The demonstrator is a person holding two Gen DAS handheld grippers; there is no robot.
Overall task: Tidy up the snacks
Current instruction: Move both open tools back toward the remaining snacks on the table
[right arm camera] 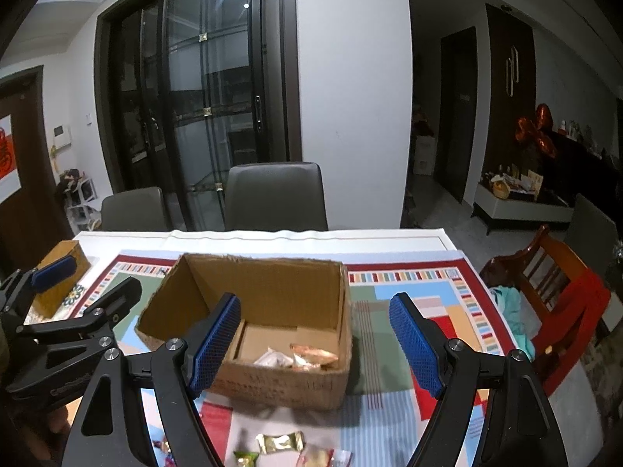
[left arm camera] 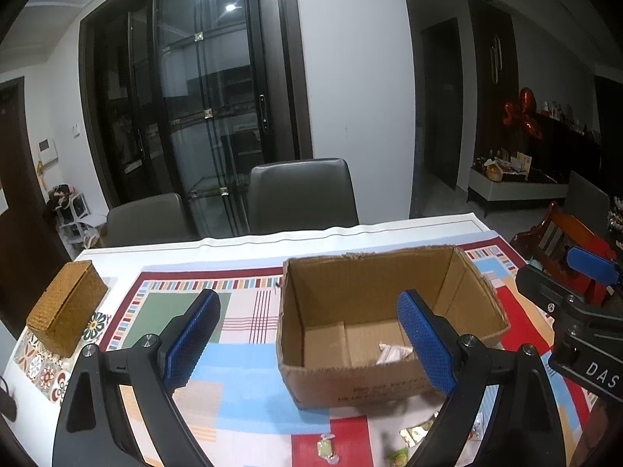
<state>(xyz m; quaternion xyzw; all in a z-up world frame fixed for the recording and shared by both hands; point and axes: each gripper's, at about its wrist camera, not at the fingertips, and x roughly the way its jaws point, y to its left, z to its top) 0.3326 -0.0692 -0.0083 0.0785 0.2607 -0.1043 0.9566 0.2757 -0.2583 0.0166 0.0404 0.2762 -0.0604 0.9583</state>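
Observation:
An open cardboard box (left arm camera: 342,284) (right arm camera: 272,284) stands on the patterned tablecloth. Inside lie a white packet (left arm camera: 393,352) (right arm camera: 272,358) and a copper-coloured snack wrapper (right arm camera: 313,354). Loose wrapped candies lie on the cloth in front of the box: a green one (left arm camera: 325,447), a gold one (right arm camera: 280,441) and others (right arm camera: 323,457). My left gripper (left arm camera: 309,344) is open and empty, just in front of the box. My right gripper (right arm camera: 313,346) is open and empty, hovering at the box's near wall. Each gripper shows in the other's view (left arm camera: 580,280) (right arm camera: 78,284).
A woven wicker box (left arm camera: 66,307) (right arm camera: 64,268) sits at the table's left edge. Two grey chairs (left arm camera: 301,194) stand behind the table. A red wooden chair (right arm camera: 557,292) stands at the right. A dark object (left arm camera: 7,401) lies at the left table edge.

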